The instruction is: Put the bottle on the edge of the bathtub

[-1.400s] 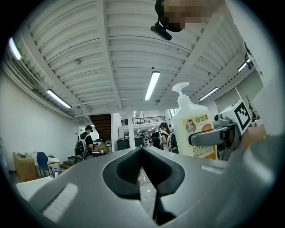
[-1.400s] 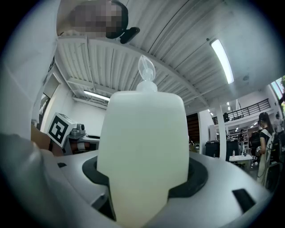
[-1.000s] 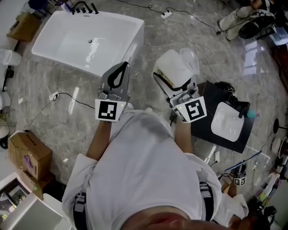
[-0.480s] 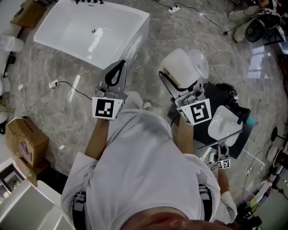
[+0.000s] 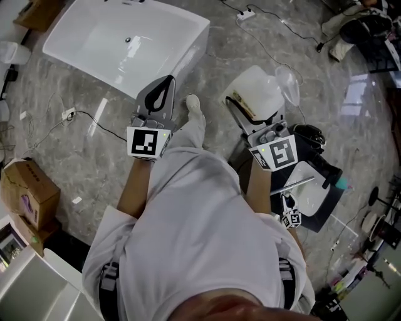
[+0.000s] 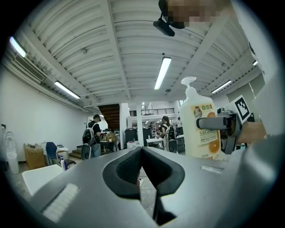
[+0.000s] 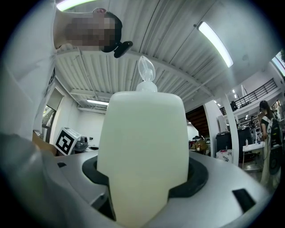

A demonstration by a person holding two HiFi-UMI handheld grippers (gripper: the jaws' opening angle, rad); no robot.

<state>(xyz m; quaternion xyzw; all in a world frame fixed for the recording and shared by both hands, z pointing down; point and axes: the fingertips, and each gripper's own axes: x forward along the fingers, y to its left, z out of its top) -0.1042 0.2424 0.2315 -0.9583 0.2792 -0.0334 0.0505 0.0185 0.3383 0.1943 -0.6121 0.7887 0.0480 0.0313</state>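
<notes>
The white pump bottle (image 5: 255, 93) is gripped by my right gripper (image 5: 254, 106), held upright above the marble floor to the right of the bathtub. In the right gripper view the bottle (image 7: 143, 147) fills the gap between both jaws of my right gripper (image 7: 144, 178), its pump head on top. The white bathtub (image 5: 188, 47) lies at the top left, with its near rim just ahead of my left gripper (image 5: 164, 88). My left gripper (image 6: 142, 151) is shut and empty. Its view shows the labelled bottle (image 6: 200, 129) to the right.
A black stand with a white basin (image 5: 313, 185) sits at the right, close to my right arm. A cardboard box (image 5: 28, 194) stands at the left. Cables and a power strip (image 5: 245, 14) run over the floor. The person's shoe (image 5: 193, 103) is between the grippers.
The person has stepped forward, and a shoe now shows between the grippers. The bathtub has come nearer to the left gripper. Both grippers keep the same hold.
</notes>
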